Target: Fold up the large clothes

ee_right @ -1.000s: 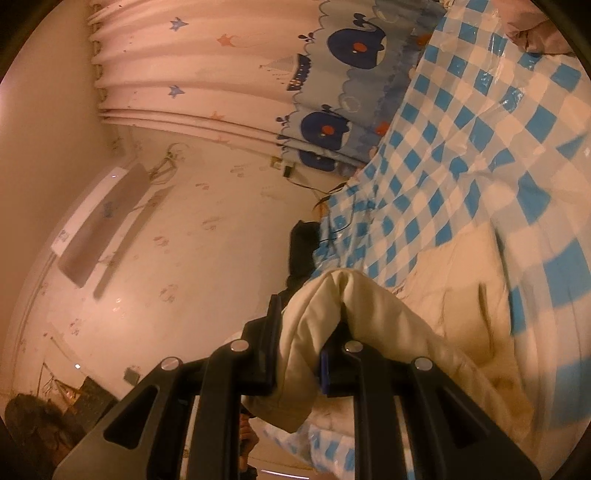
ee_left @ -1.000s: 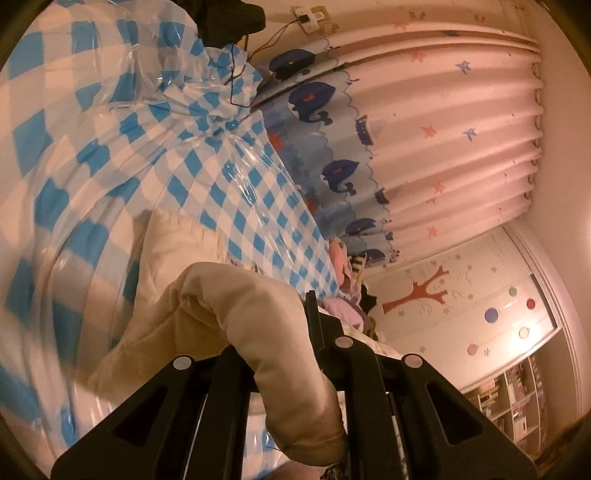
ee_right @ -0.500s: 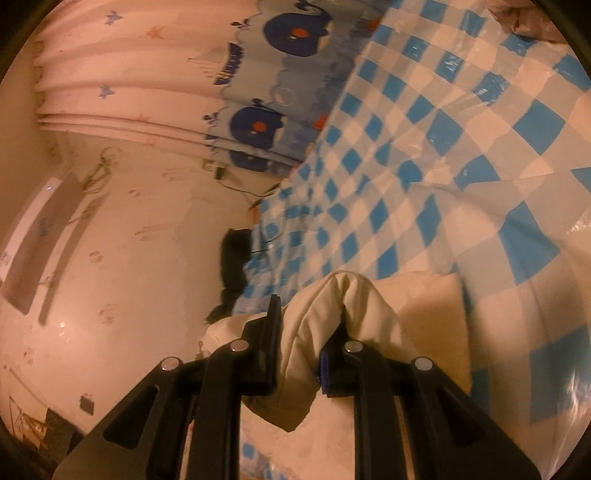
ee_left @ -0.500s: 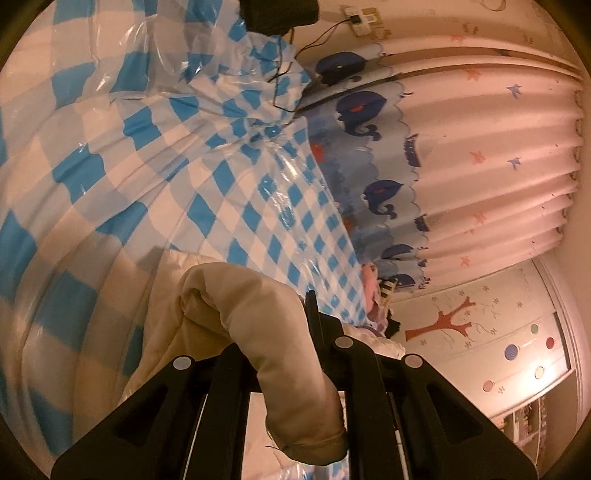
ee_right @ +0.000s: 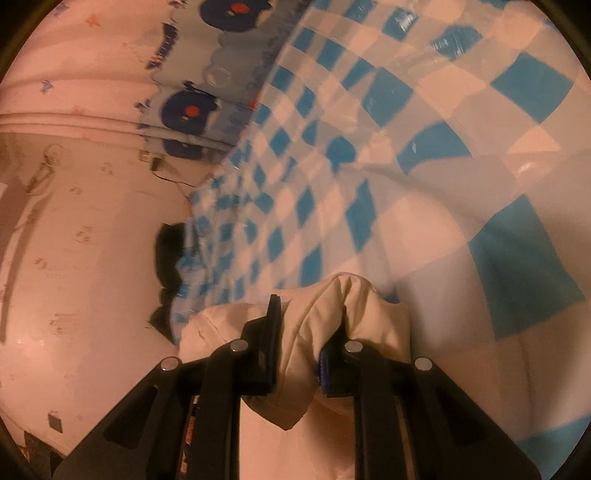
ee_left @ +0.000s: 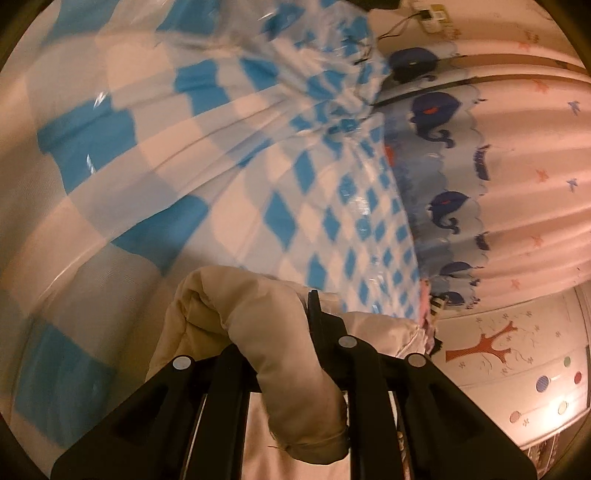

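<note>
A cream padded garment (ee_left: 207,317) is bunched in a thick fold between the fingers of my left gripper (ee_left: 275,332). Its jaws are opening, but the fold still sits wedged between them. In the right wrist view another fold of the same cream garment (ee_right: 369,310) is pinched in my right gripper (ee_right: 306,325), which is shut on it. More of the garment hangs below each gripper. Both grippers are low over a blue-and-white checked plastic cover (ee_left: 184,147) that spreads across the bed (ee_right: 424,147). The left gripper's left fingertip is hidden under the cloth.
A pink curtain with blue whales (ee_left: 461,166) hangs along the far edge of the bed (ee_right: 184,110). A black object (ee_right: 168,254) sits by the wall near a cable and plug (ee_left: 432,18). Loose clothes (ee_left: 428,306) lie at the far end, near a wardrobe with a tree picture (ee_left: 491,347).
Both grippers have come down and forward over the checked cover, carrying the cream folds. The cover now fills more of each view and the flat part of the garment has slipped out of sight.
</note>
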`<control>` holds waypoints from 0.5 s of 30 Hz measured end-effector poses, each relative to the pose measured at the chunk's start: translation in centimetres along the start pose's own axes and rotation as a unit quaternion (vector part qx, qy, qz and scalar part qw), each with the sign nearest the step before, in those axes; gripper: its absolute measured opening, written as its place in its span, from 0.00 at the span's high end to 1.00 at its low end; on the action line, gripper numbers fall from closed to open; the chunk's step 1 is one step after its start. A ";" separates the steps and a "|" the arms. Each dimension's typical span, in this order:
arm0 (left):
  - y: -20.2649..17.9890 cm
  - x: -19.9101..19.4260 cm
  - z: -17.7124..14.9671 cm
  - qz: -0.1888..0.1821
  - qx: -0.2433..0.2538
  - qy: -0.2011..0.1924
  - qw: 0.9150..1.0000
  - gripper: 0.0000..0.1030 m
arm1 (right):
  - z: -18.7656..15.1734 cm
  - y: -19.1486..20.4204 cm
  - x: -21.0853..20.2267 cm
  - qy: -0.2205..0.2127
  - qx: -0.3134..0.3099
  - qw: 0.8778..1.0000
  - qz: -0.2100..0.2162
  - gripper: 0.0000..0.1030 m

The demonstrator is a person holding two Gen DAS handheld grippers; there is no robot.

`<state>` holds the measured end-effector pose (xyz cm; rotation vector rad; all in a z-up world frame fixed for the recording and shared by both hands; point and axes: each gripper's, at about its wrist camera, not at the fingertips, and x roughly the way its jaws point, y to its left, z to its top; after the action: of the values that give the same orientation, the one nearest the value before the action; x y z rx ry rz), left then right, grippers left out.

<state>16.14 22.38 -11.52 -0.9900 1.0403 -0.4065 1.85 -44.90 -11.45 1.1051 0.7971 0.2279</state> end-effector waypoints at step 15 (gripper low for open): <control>-2.8 -6.7 2.0 -0.149 -0.085 -0.054 0.984 0.11 | -1.1 3.9 -4.3 -0.034 0.007 0.999 0.007 0.27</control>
<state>15.03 26.58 -5.35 -1.3147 0.8399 -0.5075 -1.09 -44.68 -6.35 1.1258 0.7322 0.1952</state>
